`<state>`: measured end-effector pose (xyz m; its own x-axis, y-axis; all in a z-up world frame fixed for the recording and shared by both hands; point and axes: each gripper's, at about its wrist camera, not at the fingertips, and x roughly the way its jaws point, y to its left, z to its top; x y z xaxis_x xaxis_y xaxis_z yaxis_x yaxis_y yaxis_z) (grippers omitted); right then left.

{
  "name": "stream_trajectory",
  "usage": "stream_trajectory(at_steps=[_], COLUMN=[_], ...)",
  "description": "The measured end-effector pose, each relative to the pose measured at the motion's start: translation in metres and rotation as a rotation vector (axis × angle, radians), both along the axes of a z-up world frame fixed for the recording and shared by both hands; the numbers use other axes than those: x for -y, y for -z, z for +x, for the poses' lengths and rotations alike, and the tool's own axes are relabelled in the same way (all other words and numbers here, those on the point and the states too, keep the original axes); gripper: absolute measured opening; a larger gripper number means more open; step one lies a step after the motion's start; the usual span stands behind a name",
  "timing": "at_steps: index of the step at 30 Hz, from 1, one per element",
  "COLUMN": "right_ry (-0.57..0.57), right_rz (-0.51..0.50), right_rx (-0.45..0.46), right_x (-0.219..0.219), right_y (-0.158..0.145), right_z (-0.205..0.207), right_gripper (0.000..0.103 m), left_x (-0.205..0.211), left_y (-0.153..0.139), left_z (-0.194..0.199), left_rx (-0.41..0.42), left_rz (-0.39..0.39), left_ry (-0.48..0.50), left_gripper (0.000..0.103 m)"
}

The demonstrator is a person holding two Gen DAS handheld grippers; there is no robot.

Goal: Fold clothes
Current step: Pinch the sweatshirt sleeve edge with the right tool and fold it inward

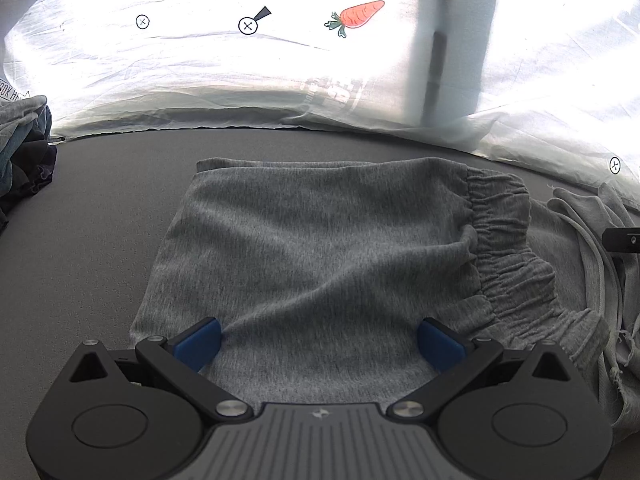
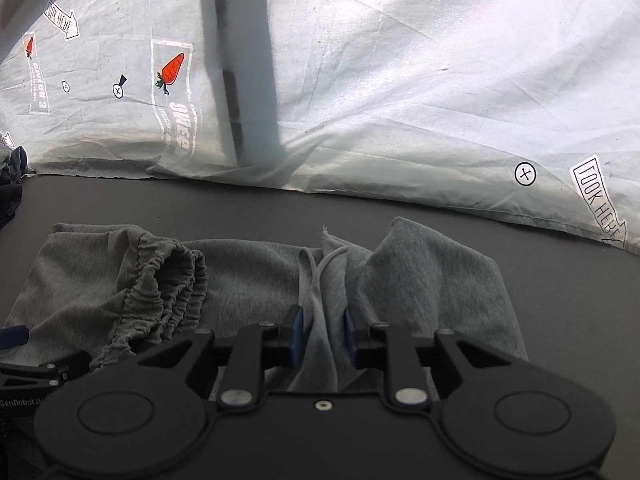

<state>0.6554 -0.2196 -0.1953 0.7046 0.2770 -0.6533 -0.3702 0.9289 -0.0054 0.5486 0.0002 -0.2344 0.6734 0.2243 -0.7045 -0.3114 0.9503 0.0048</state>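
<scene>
A grey sweat garment (image 1: 320, 248) with a gathered elastic waistband (image 1: 500, 240) lies flat on the dark grey surface (image 1: 80, 240). My left gripper (image 1: 320, 344) stands wide open low over its near edge, with cloth under the blue pads (image 1: 200, 344) but nothing pinched. In the right wrist view the same garment (image 2: 440, 280) is bunched, with its waistband (image 2: 168, 292) to the left. My right gripper (image 2: 323, 336) has its jaws a narrow way apart, and a raised fold of grey cloth (image 2: 324, 320) runs loosely between them.
A white sheet printed with carrots and arrows (image 1: 200, 60) hangs along the far edge, crossed by a grey upright shadow (image 1: 448, 40). A pile of dark and grey clothes (image 1: 24, 148) sits at the left. A drawstring (image 1: 592, 248) trails at the right.
</scene>
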Motion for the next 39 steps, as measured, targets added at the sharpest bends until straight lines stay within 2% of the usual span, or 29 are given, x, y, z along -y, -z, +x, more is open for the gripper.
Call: stream_trajectory(at_steps=[3,5,8,12,15,17,20,25,27,32,34,35,36,37,39], right_ry=[-0.026,-0.064,-0.113,-0.061,-0.028,-0.047,-0.086,-0.189,-0.234,-0.267,-0.25,-0.23,-0.211,-0.191,-0.155], right_rz=[-0.017,-0.003,0.008,-0.101,-0.121,-0.129,-0.113,0.051,0.09,0.051,0.079,0.089,0.094,0.089,0.065], right_rx=[0.084,0.08,0.068,0.02,-0.019,-0.025,-0.02,0.079,0.092,-0.048,-0.029,-0.003,0.017,0.021,0.012], right_x=[-0.008,-0.013,-0.021,-0.029,-0.026,-0.025,-0.026,-0.031,-0.039,-0.056,-0.048,-0.043,-0.037,-0.032,-0.024], right_y=[-0.009,-0.01,-0.01,0.008,0.016,0.02,0.019,-0.016,-0.025,0.003,-0.001,-0.005,-0.009,-0.011,-0.01], right_z=[-0.01,-0.011,-0.012,-0.002,0.006,0.009,0.011,-0.008,-0.017,-0.014,-0.021,-0.026,-0.029,-0.03,-0.031], right_gripper=[0.023,0.021,0.012,0.012,0.012,0.012,0.001,0.001,0.001,0.005,0.017,0.034,0.036,0.034,0.02], left_x=[0.0,0.0,0.0,0.0,0.0,0.0,0.0,0.0,0.0,-0.001,-0.001,-0.001,-0.001,-0.001,0.0], left_y=[0.0,0.001,0.001,0.001,0.001,0.001,0.001,0.001,0.001,0.0,0.0,0.001,0.001,0.001,0.002], left_z=[-0.001,-0.001,-0.001,0.0,0.0,-0.001,-0.001,-0.001,-0.001,-0.001,-0.001,-0.002,-0.002,-0.003,-0.003], left_rx=[0.003,0.003,0.003,0.001,0.005,0.006,0.006,0.009,0.01,0.005,0.006,0.01,0.013,0.017,0.02], left_rz=[0.0,0.0,0.0,0.0,0.001,0.001,0.001,0.002,0.003,0.002,0.002,0.003,0.004,0.005,0.006], left_ry=[0.0,0.001,0.002,0.003,0.003,0.003,0.004,0.004,0.004,0.006,0.007,0.006,0.005,0.004,0.003], left_gripper=[0.103,0.103,0.103,0.103,0.103,0.103,0.103,0.103,0.103,0.103,0.103,0.103,0.103,0.103,0.103])
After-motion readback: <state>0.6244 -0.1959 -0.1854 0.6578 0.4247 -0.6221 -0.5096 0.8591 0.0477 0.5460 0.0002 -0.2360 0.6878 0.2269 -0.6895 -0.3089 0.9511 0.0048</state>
